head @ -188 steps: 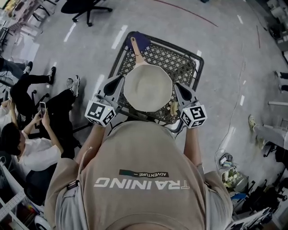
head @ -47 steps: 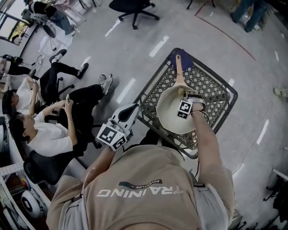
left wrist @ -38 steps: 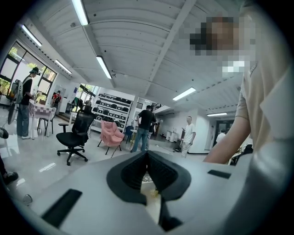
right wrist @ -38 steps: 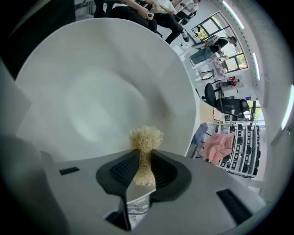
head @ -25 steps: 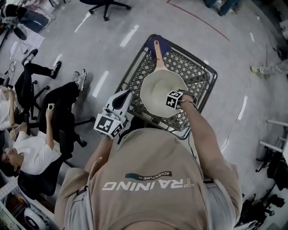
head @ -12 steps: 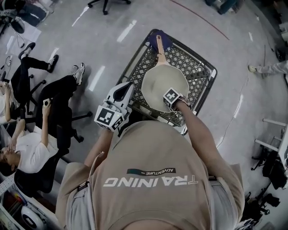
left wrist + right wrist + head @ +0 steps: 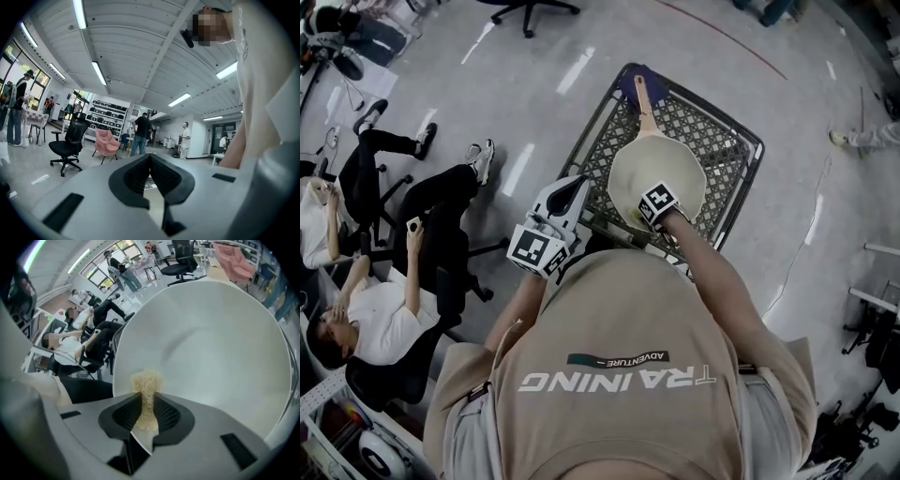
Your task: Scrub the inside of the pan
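Observation:
A cream pan (image 7: pixel 666 169) with a wooden handle (image 7: pixel 644 97) lies on a black wire-mesh cart (image 7: pixel 727 150). My right gripper (image 7: pixel 146 404) is shut on a tan scrubbing sponge (image 7: pixel 146 385), which pokes out past the jaws against the pan's pale inner wall (image 7: pixel 211 343) near its rim. In the head view its marker cube (image 7: pixel 658 203) sits over the pan's near edge and hides the fingertips. My left gripper (image 7: pixel 574 187) hangs off the cart's left edge, beside the pan. It points out level into the room, jaws together with nothing in them (image 7: pixel 150 164).
A blue cloth (image 7: pixel 628 84) lies under the end of the pan handle at the cart's far corner. People sit on chairs (image 7: pixel 366 300) to the left, close to the cart. A black office chair (image 7: pixel 530 9) stands farther off on the grey floor.
My right gripper has slid with the sponge from the pan's right side to its near edge and has rolled. The left gripper has stayed beside the cart.

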Tool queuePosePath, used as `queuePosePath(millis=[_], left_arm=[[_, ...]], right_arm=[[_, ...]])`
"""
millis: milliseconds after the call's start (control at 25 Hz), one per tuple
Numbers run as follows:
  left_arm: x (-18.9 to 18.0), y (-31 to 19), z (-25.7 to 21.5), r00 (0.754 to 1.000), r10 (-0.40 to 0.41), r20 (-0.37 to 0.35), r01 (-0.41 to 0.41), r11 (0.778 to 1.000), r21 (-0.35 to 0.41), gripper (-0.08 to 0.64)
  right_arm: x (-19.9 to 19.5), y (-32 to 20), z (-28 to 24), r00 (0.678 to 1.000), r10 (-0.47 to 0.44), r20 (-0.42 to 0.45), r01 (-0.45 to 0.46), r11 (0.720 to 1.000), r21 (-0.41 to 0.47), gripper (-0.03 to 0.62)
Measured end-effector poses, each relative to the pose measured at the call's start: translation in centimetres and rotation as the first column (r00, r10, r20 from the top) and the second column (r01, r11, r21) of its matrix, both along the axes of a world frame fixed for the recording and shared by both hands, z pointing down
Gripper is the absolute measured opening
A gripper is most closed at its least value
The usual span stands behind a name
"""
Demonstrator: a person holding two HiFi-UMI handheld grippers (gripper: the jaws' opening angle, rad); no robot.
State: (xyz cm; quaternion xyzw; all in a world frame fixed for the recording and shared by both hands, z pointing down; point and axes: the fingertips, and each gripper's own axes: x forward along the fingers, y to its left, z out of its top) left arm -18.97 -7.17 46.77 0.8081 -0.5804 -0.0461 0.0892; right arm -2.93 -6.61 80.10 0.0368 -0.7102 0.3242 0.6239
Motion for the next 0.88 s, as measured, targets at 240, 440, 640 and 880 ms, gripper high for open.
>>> queuePosePath(millis=[240,440,640,880], left_arm=[[0.6,-1.3,-1.3,0.999,0.04,0.026,-0.04,0.999,0.01,0.017],[1.5,-3.3,-0.6,0.993,0.115,0.042,-0.114,0.993,-0.012,0.017],[3.0,-4.6,0.5,0.972,0.228,0.051,-0.227,0.974,-0.025,0.017],[4.5,-8.7,1.1,0.945,0.326,0.037,-0.325,0.945,-0.033,0.017]], right_arm=[[-4.5,-0.5,-0.9,0.972,0.195,0.131,-0.191,0.981,-0.042,0.091],[-5.7,-2.6,-1.5,0.943,0.252,0.218,-0.258,0.966,0.0,0.091],[-4.1,-3.7,-2.4,0.929,0.245,0.277,-0.285,0.952,0.111,0.091],[-1.4,-7.5,-2.6,0.875,0.344,0.341,-0.427,0.879,0.211,0.091]])
